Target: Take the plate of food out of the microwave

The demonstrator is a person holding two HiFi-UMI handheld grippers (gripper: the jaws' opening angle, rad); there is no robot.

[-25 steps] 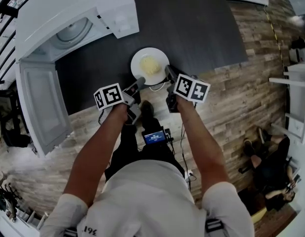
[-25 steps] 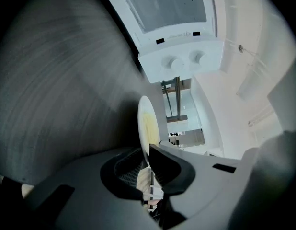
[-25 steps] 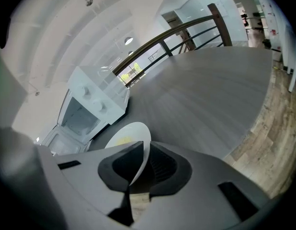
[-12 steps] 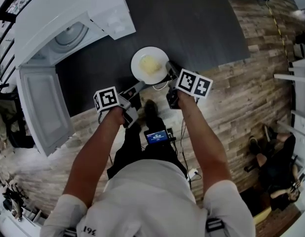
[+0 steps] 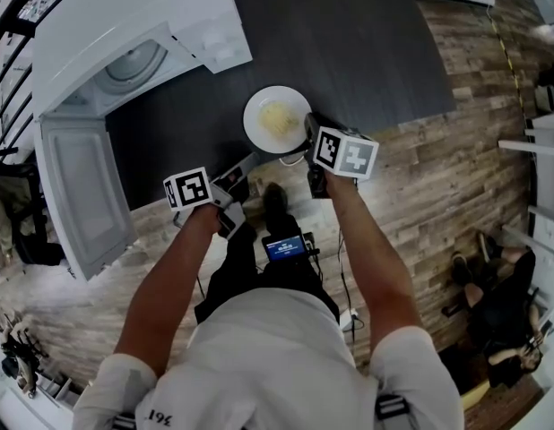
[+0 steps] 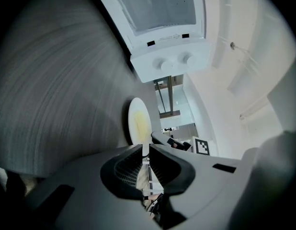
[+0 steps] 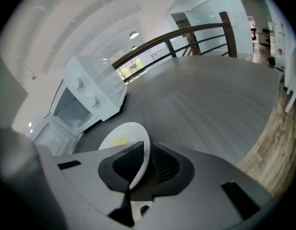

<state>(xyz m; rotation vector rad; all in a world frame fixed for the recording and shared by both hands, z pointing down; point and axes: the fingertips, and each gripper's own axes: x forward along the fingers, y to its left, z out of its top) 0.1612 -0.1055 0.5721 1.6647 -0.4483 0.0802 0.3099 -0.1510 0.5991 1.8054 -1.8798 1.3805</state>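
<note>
Setting: A dark grey table (image 5: 349, 43) fills the upper middle of the head view. Wood-plank floor (image 5: 438, 177) is seen below it and to its right.

Microwave: A white microwave (image 5: 134, 34) is seen at the upper left of the head view. Its door (image 5: 75, 186) is swung fully open toward the lower left.

Plate: A round white plate (image 5: 253, 119) with a mound of yellow food (image 5: 277, 116) is found outside the microwave, over the table just above the centre of the frame. It sits beside the oven's near corner. Whether it rests on the table or is lifted slightly cannot be told.

Right gripper: The right gripper (image 5: 308, 133) is placed at the plate's lower right edge. In the right gripper view (image 7: 147, 150), the plate's thin rim (image 7: 124, 135) is seen caught between the two dark jaws. The jaws have just been closing and are now only a little apart, clamped on the rim.

Left gripper: The left gripper (image 5: 250, 158) is held just below and left of the plate, near its rim but apart from it. In the left gripper view (image 6: 145, 150), the jaws are seen parted by a narrow slit with nothing in it. The plate (image 6: 138, 121) is seen edge-on just beyond the tips.

Marker cubes: One black-and-white cube is carried on each gripper, the left (image 5: 189, 189) and the right (image 5: 344, 152).
</note>
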